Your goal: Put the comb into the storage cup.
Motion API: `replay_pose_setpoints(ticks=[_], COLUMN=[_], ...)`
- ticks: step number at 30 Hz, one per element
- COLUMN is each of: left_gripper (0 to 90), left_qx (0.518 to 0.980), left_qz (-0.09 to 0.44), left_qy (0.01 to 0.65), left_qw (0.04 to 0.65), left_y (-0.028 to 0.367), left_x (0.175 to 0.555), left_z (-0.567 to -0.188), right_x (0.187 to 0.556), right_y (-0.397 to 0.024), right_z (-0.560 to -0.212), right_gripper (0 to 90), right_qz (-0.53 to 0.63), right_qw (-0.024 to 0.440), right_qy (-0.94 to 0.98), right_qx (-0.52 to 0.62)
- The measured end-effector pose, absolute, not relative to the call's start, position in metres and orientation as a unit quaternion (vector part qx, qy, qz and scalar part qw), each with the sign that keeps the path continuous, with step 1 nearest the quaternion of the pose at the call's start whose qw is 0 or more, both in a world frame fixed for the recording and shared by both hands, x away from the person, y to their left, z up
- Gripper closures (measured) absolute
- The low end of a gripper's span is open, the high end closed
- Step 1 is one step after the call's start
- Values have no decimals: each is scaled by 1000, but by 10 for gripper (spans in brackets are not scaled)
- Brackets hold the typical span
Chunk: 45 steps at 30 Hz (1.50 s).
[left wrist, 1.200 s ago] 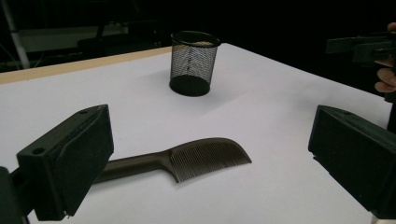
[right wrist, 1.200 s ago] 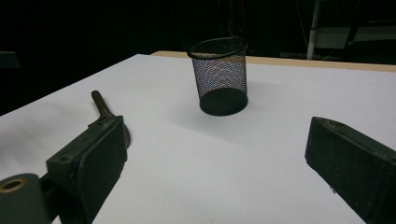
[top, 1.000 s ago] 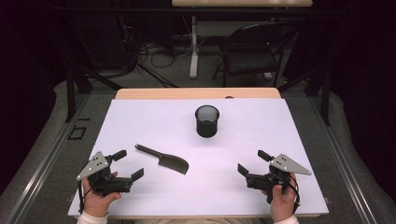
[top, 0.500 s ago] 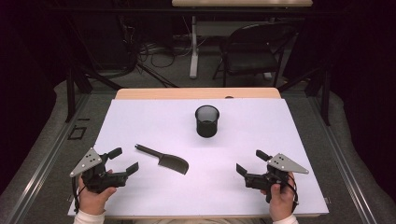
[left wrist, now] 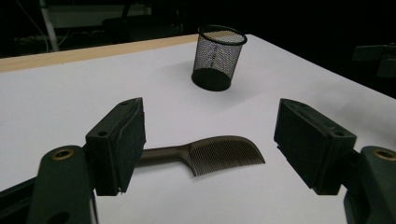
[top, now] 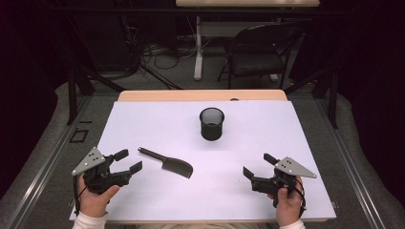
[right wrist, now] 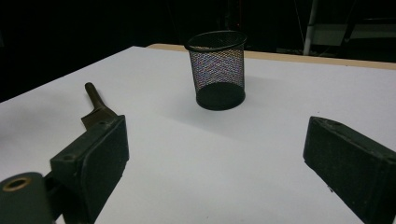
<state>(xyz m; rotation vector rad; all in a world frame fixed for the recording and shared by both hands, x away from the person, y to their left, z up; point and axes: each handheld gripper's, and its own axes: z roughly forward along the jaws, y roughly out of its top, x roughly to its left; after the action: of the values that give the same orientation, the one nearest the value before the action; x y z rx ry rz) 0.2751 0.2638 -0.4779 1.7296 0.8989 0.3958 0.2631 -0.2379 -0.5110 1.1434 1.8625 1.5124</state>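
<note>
Your left hand-held gripper (top: 129,161): jaws apart, just been closing, nothing between | comb (top: 168,162) at its 3 o'clock | your right hand-held gripper (top: 258,165): jaws apart, nothing held.

A white table (top: 143,119) with a wooden far edge is seen. Beyond it, a dark folding chair (top: 260,50) is placed at far right, and tangled cables (top: 157,52) are spread at far left.

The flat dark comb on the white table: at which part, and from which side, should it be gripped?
Probably the dark comb's thin handle, from above, jaws across its width. It lies flat, handle toward the left hand-held gripper; the toothed blade looks wider and harder to pinch.
</note>
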Motion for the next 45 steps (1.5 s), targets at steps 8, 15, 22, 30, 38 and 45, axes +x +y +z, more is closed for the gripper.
replay_pose_setpoints(ticks=[8, 15, 22, 30, 38, 45], left_gripper=[325, 334, 397, 422, 440, 496], left_qx=[744, 762, 773, 779, 780, 787], left_qz=[149, 143, 146, 153, 158, 149], left_qy=[377, 373, 375, 382, 395, 404], left_qw=[532, 510, 490, 474, 459, 442], left_y=[256, 247, 241, 237, 237, 237], left_x=[284, 295, 306, 316, 327, 336], left_z=[-468, -461, -458, -452, -450, -449], right_x=[265, 266, 266, 267, 267, 267], right_y=[-236, -236, -235, -235, -235, -235], right_z=[-513, -514, -515, -516, -516, -517], right_gripper=[67, 68, 72, 75, 77, 79], right_qz=[546, 543, 544, 542, 539, 541], right_qw=[240, 237, 234, 234, 231, 229], right_qy=[688, 691, 692, 695, 697, 696], right_qx=[414, 413, 413, 411, 414, 413])
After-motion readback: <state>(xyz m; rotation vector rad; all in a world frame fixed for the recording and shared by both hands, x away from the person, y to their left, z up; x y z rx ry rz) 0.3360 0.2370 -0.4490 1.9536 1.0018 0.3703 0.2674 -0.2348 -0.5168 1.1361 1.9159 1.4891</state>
